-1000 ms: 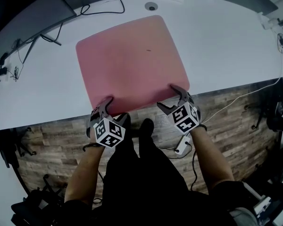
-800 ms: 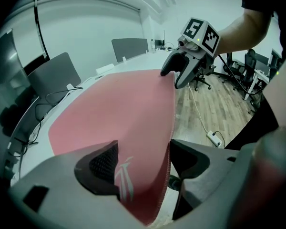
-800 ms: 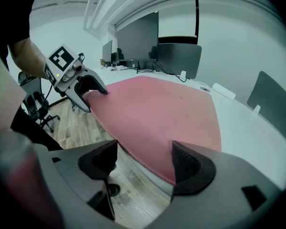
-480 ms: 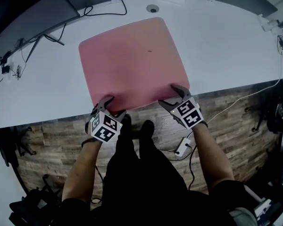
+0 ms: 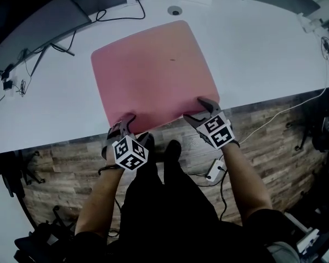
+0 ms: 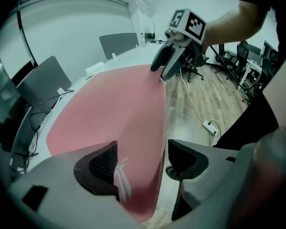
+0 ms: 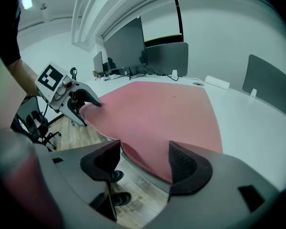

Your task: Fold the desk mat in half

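Observation:
The pink desk mat [image 5: 153, 70] lies flat on the white desk [image 5: 263, 53], its near edge reaching just past the desk's front edge. My left gripper [image 5: 136, 129] is at the mat's near left corner. Its jaws straddle the mat's edge [image 6: 133, 175] with a gap at the pads; they have just been opening slightly. My right gripper [image 5: 196, 111] sits at the near right corner. Its jaws have just been closing around the mat's edge [image 7: 148, 149] but still stand apart from it. Each gripper view shows the other gripper, the right gripper [image 6: 167, 66] and the left gripper [image 7: 86, 101], along the same edge.
A dark monitor [image 5: 33, 26] and black cables [image 5: 120, 12] occupy the desk's back left. A grommet hole [image 5: 174, 10] lies behind the mat. Below the desk edge are wooden floor, a white power strip [image 5: 214, 171] and the person's legs [image 5: 164, 190].
Both grippers have rolled a little at the mat's near corners, and the right jaws look slightly narrower. The mat lies as before.

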`<state>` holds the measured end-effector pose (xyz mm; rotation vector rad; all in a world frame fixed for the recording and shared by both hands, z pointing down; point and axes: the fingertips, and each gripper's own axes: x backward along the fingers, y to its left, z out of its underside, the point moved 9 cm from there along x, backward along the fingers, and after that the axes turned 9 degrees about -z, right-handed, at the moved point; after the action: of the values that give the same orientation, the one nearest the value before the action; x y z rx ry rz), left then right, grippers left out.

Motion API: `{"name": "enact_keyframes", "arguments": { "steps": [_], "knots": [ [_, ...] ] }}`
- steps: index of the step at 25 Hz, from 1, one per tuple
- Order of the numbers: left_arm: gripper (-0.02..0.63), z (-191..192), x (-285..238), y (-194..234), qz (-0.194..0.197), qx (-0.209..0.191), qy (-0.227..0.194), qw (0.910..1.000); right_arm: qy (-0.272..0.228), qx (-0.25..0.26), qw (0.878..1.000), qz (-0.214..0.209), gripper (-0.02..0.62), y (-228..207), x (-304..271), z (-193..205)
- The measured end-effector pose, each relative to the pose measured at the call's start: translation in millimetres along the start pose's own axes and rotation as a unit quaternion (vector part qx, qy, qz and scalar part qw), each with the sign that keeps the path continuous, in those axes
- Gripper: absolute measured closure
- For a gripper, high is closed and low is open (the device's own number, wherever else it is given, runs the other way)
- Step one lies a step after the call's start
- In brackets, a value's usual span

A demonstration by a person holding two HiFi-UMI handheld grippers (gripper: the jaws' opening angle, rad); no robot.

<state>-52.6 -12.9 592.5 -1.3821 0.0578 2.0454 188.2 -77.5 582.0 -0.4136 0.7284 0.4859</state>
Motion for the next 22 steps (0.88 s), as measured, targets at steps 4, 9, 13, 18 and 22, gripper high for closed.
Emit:
{"name": "enact_keyframes", "arguments": {
  "steps": [4, 9, 13, 18, 22],
  "knots": [
    [0.27, -0.5, -3.8, -7.8, -0.032, 0.002, -0.008, 0.9995, 0.0, -0.006, 1.0, 0.003, 0.278, -1.2, 0.9, -0.5],
    [0.276, 0.0, -5.2, -7.4, -0.05, 0.018, -0.016, 0.9985, 0.002, -0.015, 1.0, 0.003, 0.278, -1.5, 0.5, -0.3],
    [0.298, -0.3, 0.4, -2.7, -0.041, 0.023, -0.018, 0.9987, 0.003, -0.013, 1.0, 0.003, 0.278, -0.5, 0.2, -0.8],
    [0.409, -7.8, 21.3, 4.2, -0.045, 0.031, -0.051, 0.9972, -0.001, -0.016, 1.0, 0.003, 0.278, -0.3, -0.3, 0.4],
    [0.506, -19.3, 32.0, 13.7, -0.051, 0.027, -0.066, 0.9962, 0.011, 0.016, 1.0, -0.015, 0.276, 0.7, 1.2, 2.1]
  ]
}}
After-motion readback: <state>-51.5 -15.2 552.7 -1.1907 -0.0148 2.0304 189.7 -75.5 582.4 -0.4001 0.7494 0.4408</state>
